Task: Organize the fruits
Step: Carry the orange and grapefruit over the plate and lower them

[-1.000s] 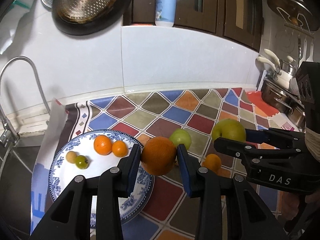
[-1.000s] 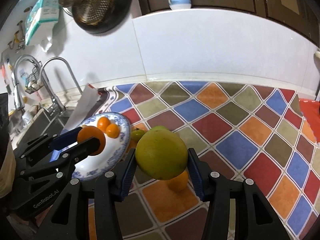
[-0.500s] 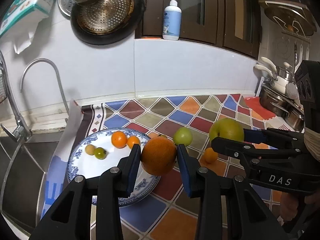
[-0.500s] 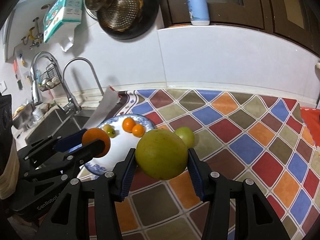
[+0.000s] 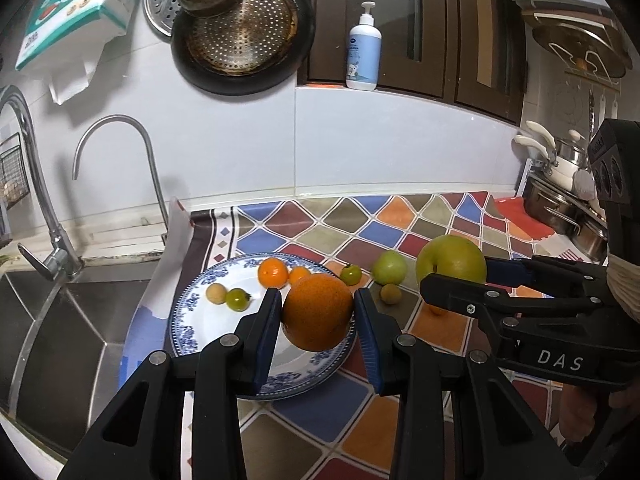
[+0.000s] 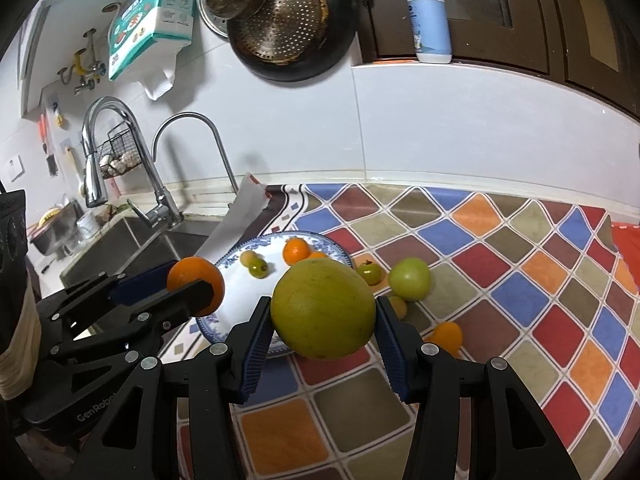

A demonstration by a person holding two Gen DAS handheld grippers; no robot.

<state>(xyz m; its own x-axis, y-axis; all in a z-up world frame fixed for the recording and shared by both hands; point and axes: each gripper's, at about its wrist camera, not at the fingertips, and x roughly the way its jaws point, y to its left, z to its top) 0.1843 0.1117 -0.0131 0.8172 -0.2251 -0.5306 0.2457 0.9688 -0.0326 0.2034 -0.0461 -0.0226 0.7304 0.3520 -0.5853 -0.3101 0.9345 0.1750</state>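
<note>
The table (image 5: 400,432) has a mat with squares of many colours. A steel sink (image 5: 60,340) sits at its left end, with a bent tap (image 5: 120,152) behind it. A dark pan (image 5: 240,40) hangs on the white wall, and a white pump bottle (image 5: 363,52) stands on a ledge.

The left gripper (image 5: 316,312) is held up over the near edge of the blue and white plate (image 5: 188,320). Its jaws are clamped on the big orange (image 5: 318,312), 1 blue pad on each side. The right gripper (image 6: 323,314) is just beside it, to the right. Its jaws are squeezed onto the big green fruit (image 6: 323,308), which is off the table too.

The plate lies on the left part of the mat, near the sink. On it are 4 small fruits: 2 little oranges (image 5: 273,272) touching each other at the back, 1 pale yellow ball (image 5: 216,293) and 1 small green tomato (image 5: 237,299) side by side.

Right of the plate, on the mat, lie 1 green apple (image 6: 409,279), 1 more small green tomato (image 6: 369,272), 1 small yellow fruit (image 5: 390,293) and 1 small orange (image 6: 447,336) close to the right gripper
</note>
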